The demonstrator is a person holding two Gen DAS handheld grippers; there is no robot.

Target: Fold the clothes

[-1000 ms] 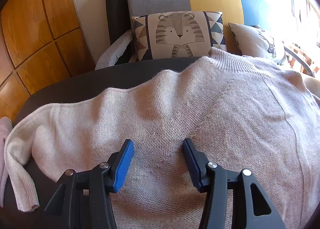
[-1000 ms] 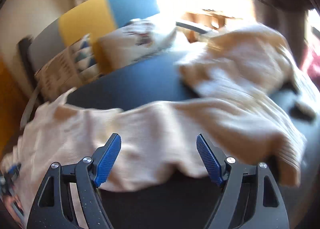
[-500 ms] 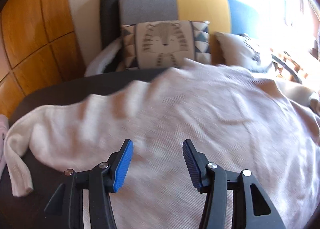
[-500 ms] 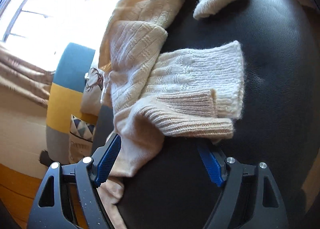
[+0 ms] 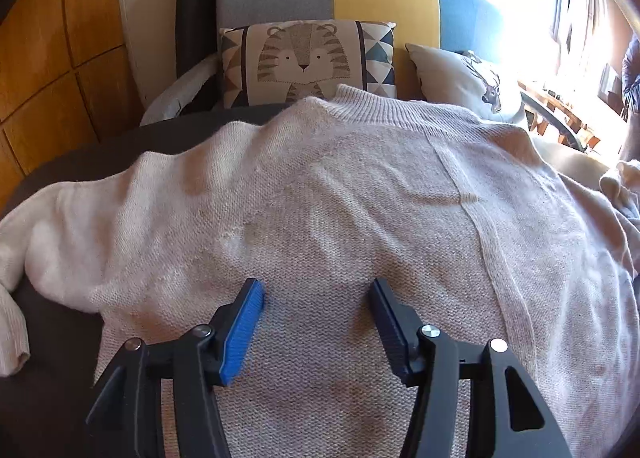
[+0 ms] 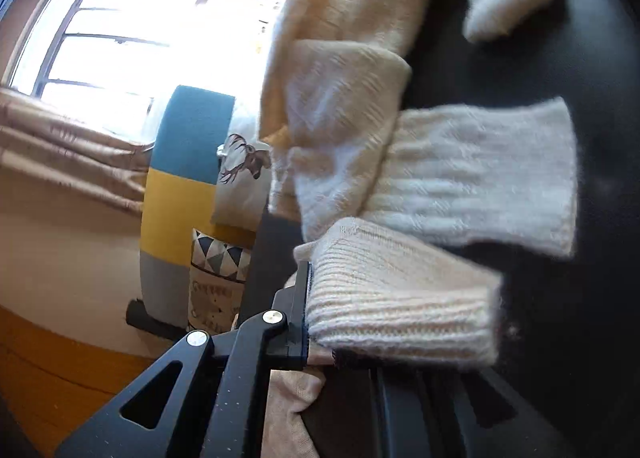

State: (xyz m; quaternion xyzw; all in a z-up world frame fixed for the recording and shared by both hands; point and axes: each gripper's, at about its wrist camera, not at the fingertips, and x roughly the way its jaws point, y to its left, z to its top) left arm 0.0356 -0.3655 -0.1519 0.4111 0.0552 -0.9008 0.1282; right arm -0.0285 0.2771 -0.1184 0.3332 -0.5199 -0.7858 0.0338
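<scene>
A beige knit sweater [image 5: 360, 198] lies spread flat on the dark table [image 5: 80, 154], with one sleeve [image 5: 12, 338] trailing off at the left edge. My left gripper [image 5: 316, 290] hovers low over the sweater's body. Its jaws are opening and the fabric lies under them, not pinched. In the right wrist view my right gripper [image 6: 316, 298] is rolled on its side. Its jaws are closing and pinch the ribbed cuff [image 6: 400, 298] of the beige sleeve. Beyond that cuff a cream cable-knit sweater [image 6: 472, 178] lies crumpled.
Behind the table stands a grey, yellow and blue sofa with a tiger cushion [image 5: 304, 58] and a deer cushion [image 5: 464, 78]. Wooden wall panels [image 5: 40, 58] are at the left. A bright window [image 6: 120, 38] glares on the right side.
My right gripper rolled onto its side, came in on the ribbed cuff and went from wide open to shut on it. My left gripper shifted a little over the sweater and its jaws widened slightly.
</scene>
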